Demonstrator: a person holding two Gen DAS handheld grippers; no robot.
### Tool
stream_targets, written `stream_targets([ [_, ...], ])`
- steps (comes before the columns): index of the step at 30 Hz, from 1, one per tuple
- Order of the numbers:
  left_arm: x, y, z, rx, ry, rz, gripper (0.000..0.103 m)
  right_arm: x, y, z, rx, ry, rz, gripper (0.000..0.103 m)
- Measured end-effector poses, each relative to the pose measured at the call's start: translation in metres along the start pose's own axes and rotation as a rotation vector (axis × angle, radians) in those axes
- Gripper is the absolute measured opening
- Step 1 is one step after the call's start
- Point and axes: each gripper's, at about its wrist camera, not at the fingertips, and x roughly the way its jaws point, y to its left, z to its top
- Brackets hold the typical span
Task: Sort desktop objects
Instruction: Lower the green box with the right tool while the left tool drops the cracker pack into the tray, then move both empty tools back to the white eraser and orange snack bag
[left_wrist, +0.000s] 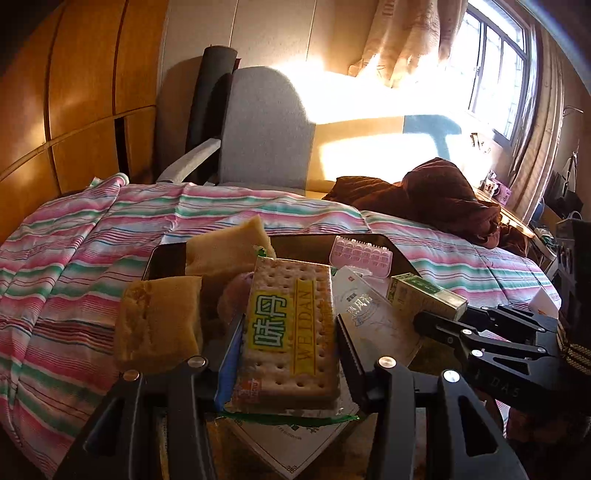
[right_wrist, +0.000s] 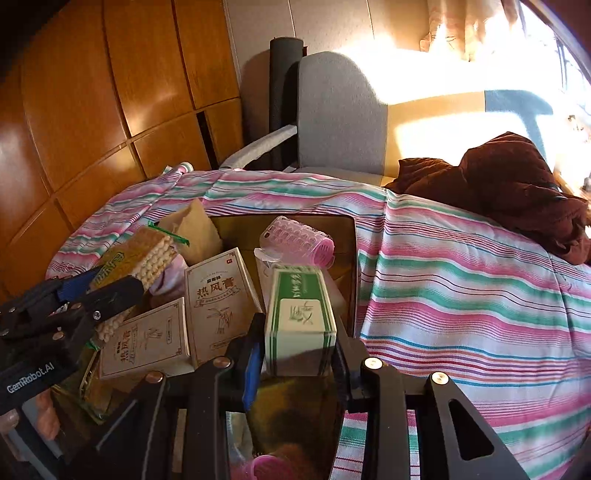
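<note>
The cracker pack (left_wrist: 290, 332) is light, and its crackers can snap. The left gripper (left_wrist: 288, 343) has its fingers pinching the pack's long sides, above a dark tray (left_wrist: 306, 245) on the bed (left_wrist: 92, 236). The small green box (right_wrist: 299, 314) is stiff and light. The right gripper (right_wrist: 299, 343) has its fingers squeezing the box's flat sides.

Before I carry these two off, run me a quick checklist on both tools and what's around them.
1. Left tool shut on cracker pack: ok.
2. Right tool shut on green-and-white box: ok.
3. Cracker pack level: not ok, tilted in the right wrist view.
4. Tools apart from each other: ok, though close.
5. Pink hair roller clear of the green-and-white box: ok.
6. Drop-off spot in view: cannot tell.
</note>
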Motion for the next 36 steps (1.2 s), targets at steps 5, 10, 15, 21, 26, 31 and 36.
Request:
stream_targets([
  [5,0.002,0.000,-0.005,-0.002,0.013,0.006,0.050,-0.002,0.000,-0.004,0.002,-0.003,0.006,0.038],
  [10,-0.007,0.006,-0.009,-0.031,-0.013,0.012,0.053,-0.009,-0.002,-0.011,0.025,-0.011,0.028,0.041],
  [15,-0.016,0.014,-0.016,-0.033,-0.035,0.065,0.053,-0.021,-0.006,-0.017,0.048,-0.032,0.037,0.043],
  [21,-0.027,0.008,-0.025,-0.004,-0.050,0.103,0.053,-0.038,-0.009,-0.025,0.071,-0.069,0.042,0.046],
  [26,-0.046,-0.016,-0.026,0.007,-0.095,0.022,0.053,-0.055,-0.018,-0.037,0.092,-0.104,0.030,0.051],
  [31,-0.048,-0.067,-0.030,0.094,-0.076,-0.110,0.053,-0.075,-0.051,-0.057,0.166,-0.131,-0.024,0.053],
  [36,-0.041,-0.120,-0.036,0.160,-0.026,-0.230,0.053,-0.100,-0.102,-0.080,0.273,-0.153,-0.118,0.056],
])
